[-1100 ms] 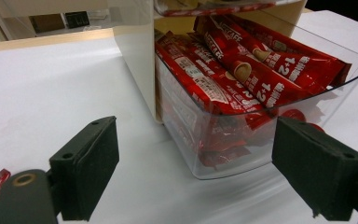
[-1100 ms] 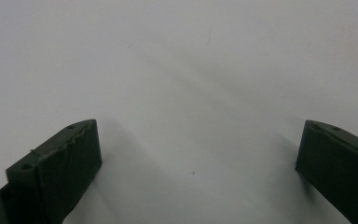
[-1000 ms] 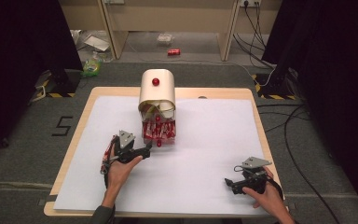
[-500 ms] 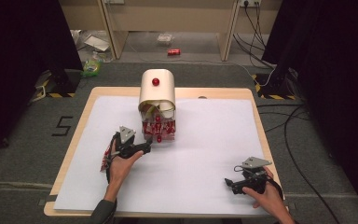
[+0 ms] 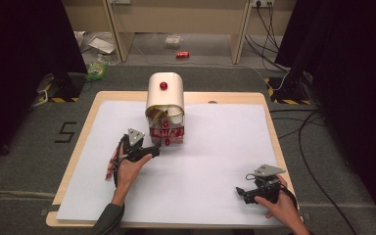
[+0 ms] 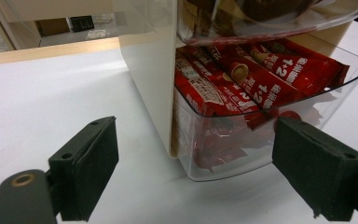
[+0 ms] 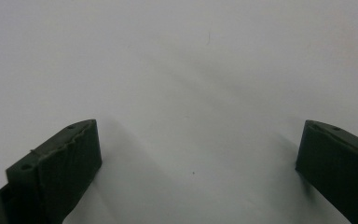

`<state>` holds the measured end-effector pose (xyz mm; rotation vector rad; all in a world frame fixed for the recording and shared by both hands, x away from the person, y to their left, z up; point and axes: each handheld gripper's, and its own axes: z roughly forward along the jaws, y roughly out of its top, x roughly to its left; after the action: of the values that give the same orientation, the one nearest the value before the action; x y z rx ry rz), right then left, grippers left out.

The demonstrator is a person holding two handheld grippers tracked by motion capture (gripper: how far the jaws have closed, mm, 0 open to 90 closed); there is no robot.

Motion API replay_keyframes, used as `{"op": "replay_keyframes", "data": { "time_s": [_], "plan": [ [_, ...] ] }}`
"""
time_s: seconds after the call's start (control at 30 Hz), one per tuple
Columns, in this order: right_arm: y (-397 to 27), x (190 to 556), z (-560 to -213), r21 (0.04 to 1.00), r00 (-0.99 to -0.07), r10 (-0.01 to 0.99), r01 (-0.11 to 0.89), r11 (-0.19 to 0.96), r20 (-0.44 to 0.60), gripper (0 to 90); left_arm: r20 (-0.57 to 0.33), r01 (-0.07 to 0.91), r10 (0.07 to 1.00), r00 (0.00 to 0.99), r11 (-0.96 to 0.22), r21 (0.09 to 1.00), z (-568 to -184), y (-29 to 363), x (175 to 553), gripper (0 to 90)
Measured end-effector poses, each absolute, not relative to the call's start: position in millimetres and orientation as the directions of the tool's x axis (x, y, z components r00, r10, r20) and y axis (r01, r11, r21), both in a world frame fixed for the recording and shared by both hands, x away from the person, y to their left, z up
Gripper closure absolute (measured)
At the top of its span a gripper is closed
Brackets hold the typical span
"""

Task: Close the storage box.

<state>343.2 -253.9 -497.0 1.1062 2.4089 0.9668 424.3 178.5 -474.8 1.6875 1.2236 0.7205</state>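
White paper covered the table (image 5: 103, 147) w/ a cream dispenser (image 5: 165, 93) at the far middle, its clear tray (image 6: 261, 154) packed w/ red snack packets (image 6: 242, 79). Left gripper (image 5: 149, 151) sat just short of that tray, jaws spread wide & empty; tray lay dead ahead, near corner between the jaws, packets running lengthwise away from the tips. Right gripper (image 5: 242, 192) rested well off to the near right, also wide, nothing btwn. Left was clearly nearer, so the reach looked like its job.
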Motion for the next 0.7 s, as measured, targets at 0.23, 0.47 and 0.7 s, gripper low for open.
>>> {"op": "replay_keyframes", "data": {
  "time_s": [0.23, 0.47, 0.7],
  "plan": [
    [-254, 343, -497, 0.694, -0.650, 0.760, 0.545, 0.472, -0.007, 0.4, -0.040, 0.412, 0.943, 0.331, -0.106, 0.905, -475, 177, 430, 14.3],
    [-254, 343, -497, 0.693, -0.650, 0.760, 0.545, 0.472, -0.007, 0.4, -0.048, 0.416, 0.946, 0.320, -0.095, 0.904, -476, 176, 436, 14.3],
    [-254, 343, -497, 0.693, -0.650, 0.760, 0.544, 0.472, -0.007, 0.4, -0.060, 0.419, 0.951, 0.304, -0.077, 0.905, -476, 176, 441, 14.4]
  ]
}}
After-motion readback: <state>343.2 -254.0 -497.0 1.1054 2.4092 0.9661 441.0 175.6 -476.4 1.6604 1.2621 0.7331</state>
